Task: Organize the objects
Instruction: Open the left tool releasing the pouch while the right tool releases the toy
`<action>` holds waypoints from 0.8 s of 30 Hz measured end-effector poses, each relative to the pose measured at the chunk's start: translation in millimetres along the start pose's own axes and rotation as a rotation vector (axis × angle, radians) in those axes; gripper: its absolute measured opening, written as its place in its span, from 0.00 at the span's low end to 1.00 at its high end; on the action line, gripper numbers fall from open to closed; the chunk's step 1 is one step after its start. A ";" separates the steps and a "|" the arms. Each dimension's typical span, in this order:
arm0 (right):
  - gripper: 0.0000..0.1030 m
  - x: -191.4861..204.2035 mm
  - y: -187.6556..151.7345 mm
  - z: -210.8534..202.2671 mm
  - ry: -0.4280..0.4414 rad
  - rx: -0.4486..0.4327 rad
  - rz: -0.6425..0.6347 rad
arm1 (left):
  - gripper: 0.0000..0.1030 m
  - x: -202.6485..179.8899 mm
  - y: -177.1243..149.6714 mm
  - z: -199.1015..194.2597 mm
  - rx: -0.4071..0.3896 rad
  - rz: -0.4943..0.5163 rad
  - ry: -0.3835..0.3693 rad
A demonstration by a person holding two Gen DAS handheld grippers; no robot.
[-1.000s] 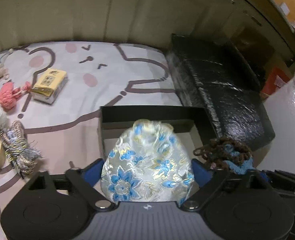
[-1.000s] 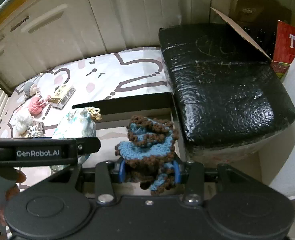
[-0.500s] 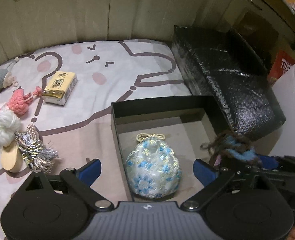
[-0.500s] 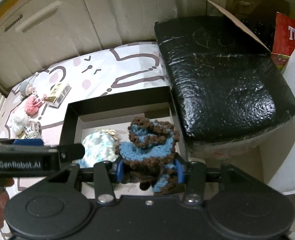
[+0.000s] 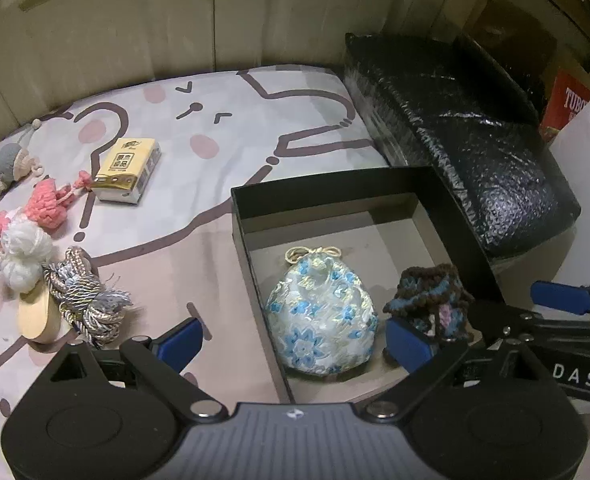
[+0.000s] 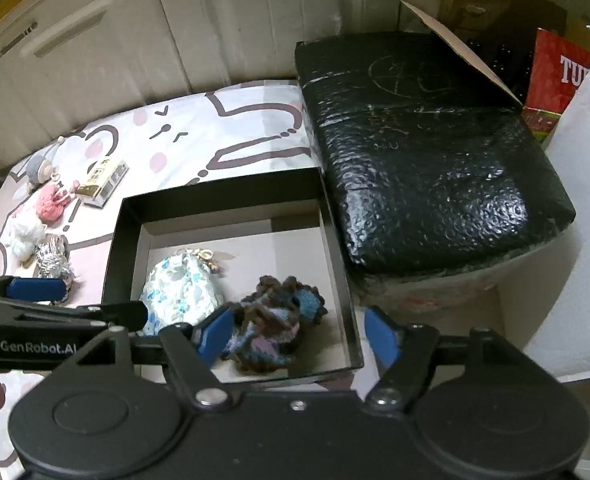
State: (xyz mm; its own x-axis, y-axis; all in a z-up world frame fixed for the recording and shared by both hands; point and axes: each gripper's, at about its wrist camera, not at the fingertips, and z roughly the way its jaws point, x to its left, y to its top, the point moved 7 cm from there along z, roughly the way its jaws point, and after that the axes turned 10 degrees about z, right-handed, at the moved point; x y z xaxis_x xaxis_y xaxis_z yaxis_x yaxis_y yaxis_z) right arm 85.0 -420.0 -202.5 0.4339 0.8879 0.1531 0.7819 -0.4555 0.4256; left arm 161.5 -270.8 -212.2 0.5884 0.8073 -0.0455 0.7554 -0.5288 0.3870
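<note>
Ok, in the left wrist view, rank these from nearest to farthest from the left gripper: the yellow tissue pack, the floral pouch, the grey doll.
1. Floral pouch: in the black box, just ahead of the left gripper.
2. Yellow tissue pack: on the mat, farther up and left.
3. Grey doll: far left edge of the mat.

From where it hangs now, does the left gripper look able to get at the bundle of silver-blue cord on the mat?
Probably yes. The left gripper is open and holds nothing, and the cord bundle lies on the mat just beside its left finger, with nothing lying over it.
</note>
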 end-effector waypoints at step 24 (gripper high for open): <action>1.00 3.9 -4.7 -17.5 -0.043 -0.032 -0.003 | 1.00 16.8 -3.5 -21.4 -0.027 -0.017 0.000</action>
State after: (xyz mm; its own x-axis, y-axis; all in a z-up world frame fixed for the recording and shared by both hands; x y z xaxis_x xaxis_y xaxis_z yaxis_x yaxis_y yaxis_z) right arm 75.2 -413.3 -188.2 0.4506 0.8855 0.1136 0.7691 -0.4497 0.4542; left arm 162.5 -249.8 -194.7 0.5758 0.8159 -0.0519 0.7569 -0.5079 0.4113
